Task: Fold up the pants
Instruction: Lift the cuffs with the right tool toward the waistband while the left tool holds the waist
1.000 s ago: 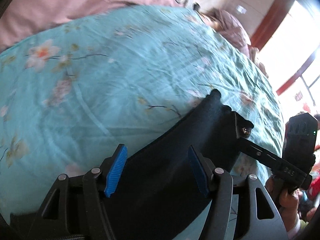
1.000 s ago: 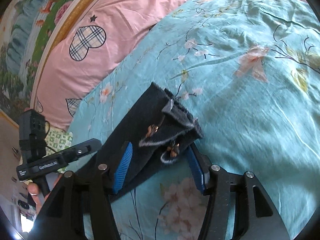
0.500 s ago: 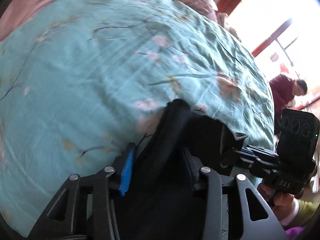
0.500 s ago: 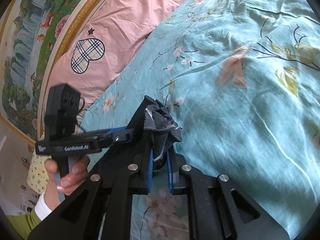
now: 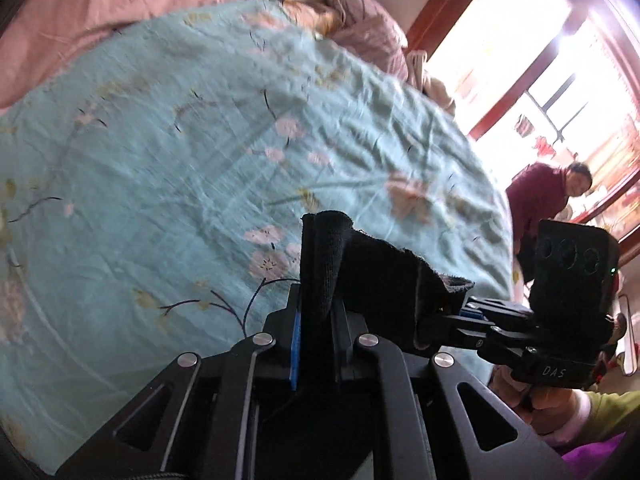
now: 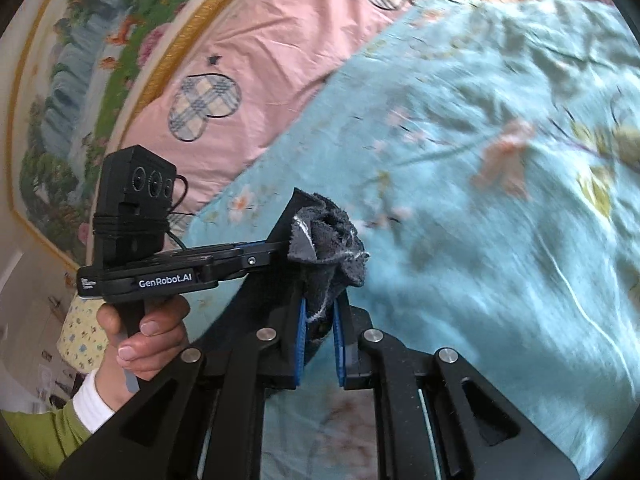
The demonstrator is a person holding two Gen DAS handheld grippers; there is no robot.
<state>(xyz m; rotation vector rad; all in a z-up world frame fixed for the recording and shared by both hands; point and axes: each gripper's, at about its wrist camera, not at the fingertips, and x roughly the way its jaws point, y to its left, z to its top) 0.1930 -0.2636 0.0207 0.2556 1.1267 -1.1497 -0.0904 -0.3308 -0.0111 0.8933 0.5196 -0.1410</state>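
The black pants [image 5: 380, 264] are bunched at one end and held just above the teal flowered bedspread [image 5: 160, 160]. My left gripper [image 5: 316, 320] is closing, its blue pads pressing on a rolled black fold. To its right, my right gripper [image 5: 452, 316] clamps the neighbouring frayed edge. In the right wrist view, my right gripper [image 6: 320, 312] is shut on the grey frayed wad of the pants [image 6: 328, 236]. The left gripper [image 6: 276, 252] comes in level from the left onto the same bunch, gripped by a hand [image 6: 140, 340].
Pink bedding with checked hearts [image 6: 260, 60] lies along the bed's far side, below a painted headboard [image 6: 80, 80]. A person in dark red [image 5: 548, 200] stands by the bright window at the right. A mauve heap [image 5: 368, 40] lies at the bed's far end.
Both grippers went from open around the flat pants to shut on bunched fabric, the right one first. The left gripper swung in beside the right one, and the pants' end lifted off the bedspread.
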